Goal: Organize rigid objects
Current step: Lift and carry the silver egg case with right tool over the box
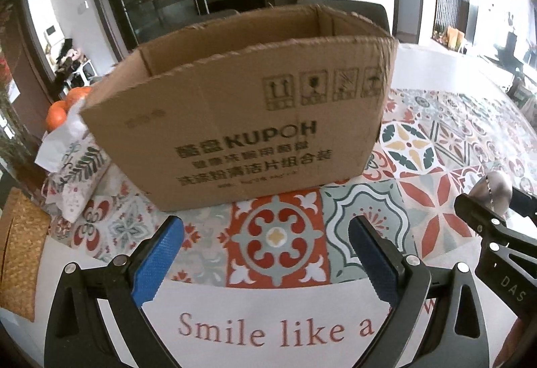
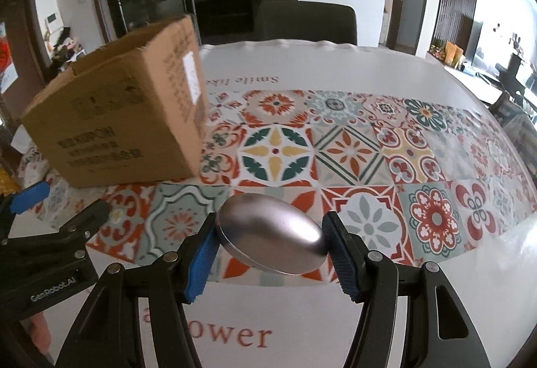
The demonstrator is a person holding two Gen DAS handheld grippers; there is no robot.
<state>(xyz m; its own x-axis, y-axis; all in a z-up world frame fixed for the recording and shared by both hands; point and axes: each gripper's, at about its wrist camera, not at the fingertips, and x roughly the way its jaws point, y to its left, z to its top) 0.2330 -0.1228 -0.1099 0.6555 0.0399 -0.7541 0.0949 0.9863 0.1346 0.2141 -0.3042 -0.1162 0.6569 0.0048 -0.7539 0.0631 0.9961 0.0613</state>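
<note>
A smooth oval metal piece (image 2: 272, 233) hangs just above the tablecloth with my right gripper (image 2: 268, 238) shut on it, a blue pad pressing on each end. It also shows at the right edge of the left wrist view as the metal piece (image 1: 496, 190). An open-topped brown cardboard box (image 1: 235, 119) stands on the table, left of the metal piece as the box (image 2: 117, 123). My left gripper (image 1: 266, 227) is open and empty, close in front of the box's printed side. What lies inside the box is hidden.
A patterned tile tablecloth (image 2: 369, 149) covers the white table. Oranges (image 1: 62, 109) and a leaf-print tissue pouch (image 1: 77, 173) sit left of the box, with a woven mat (image 1: 20, 250) at the table's left edge. A dark chair (image 2: 305, 22) stands at the far side.
</note>
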